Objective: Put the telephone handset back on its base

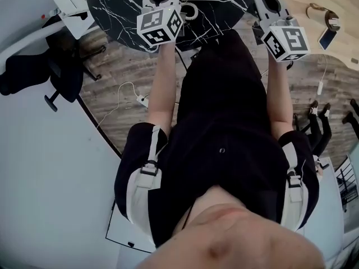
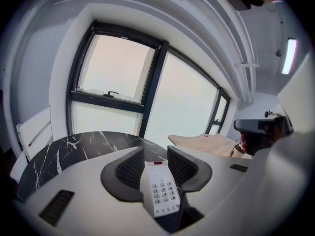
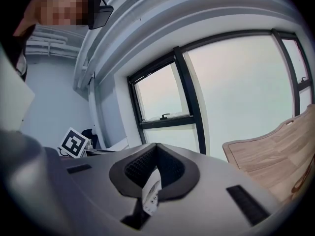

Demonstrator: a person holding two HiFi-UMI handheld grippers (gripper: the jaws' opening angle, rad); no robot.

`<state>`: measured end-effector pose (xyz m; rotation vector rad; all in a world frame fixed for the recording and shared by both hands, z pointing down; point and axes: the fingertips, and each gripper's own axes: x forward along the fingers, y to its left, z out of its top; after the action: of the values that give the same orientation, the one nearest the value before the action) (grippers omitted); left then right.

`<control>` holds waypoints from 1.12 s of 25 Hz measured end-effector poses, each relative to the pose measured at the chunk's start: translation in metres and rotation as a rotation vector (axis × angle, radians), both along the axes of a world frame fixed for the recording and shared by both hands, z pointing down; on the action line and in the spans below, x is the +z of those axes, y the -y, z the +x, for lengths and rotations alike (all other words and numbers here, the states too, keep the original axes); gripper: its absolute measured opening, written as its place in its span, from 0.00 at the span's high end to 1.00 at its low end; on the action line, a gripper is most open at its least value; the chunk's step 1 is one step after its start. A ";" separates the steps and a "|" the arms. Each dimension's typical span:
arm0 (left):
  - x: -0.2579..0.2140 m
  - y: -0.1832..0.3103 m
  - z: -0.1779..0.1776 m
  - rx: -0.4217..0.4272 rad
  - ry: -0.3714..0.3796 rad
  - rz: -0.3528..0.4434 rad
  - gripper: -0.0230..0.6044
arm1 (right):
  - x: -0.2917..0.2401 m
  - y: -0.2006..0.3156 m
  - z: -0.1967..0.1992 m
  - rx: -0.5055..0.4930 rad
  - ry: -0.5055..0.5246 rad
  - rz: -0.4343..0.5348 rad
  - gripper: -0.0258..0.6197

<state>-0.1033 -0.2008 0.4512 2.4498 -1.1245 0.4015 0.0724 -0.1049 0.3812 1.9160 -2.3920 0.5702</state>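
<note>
Two grippers, neither holding anything. My left gripper [image 2: 156, 154] stands spread, and through its gap the telephone keypad [image 2: 161, 193] lies flat on the black marble worktop [image 2: 74, 149], just below and ahead, its long axis running along my jaws. My right gripper [image 3: 155, 146] is pressed together at the tips (only a white sliver of the telephone shows beneath them). The handset itself I cannot pick out; its coiled cord [image 1: 192, 11] sits by my left gripper, so I judge the left nearer.
</note>
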 end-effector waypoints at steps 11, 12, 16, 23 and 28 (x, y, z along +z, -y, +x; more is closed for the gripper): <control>-0.089 -0.034 -0.018 0.049 -0.074 0.166 0.83 | -0.047 -0.024 -0.014 -0.006 -0.035 0.098 0.91; -0.095 -0.036 -0.019 0.052 -0.078 0.176 0.84 | -0.051 -0.025 -0.015 -0.007 -0.037 0.108 0.91; -0.115 -0.047 -0.024 0.065 -0.095 0.209 0.88 | -0.065 -0.031 -0.019 -0.009 -0.045 0.140 0.91; -0.139 -0.060 -0.029 0.081 -0.114 0.245 0.93 | -0.078 -0.040 -0.019 -0.010 -0.046 0.175 0.91; -0.147 -0.065 -0.027 0.092 -0.126 0.242 0.94 | -0.083 -0.043 -0.016 -0.020 -0.060 0.180 0.91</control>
<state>-0.1305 -0.1357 0.3042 2.7015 -1.0645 0.1416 0.0560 -0.0623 0.2986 1.9415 -2.4987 0.3013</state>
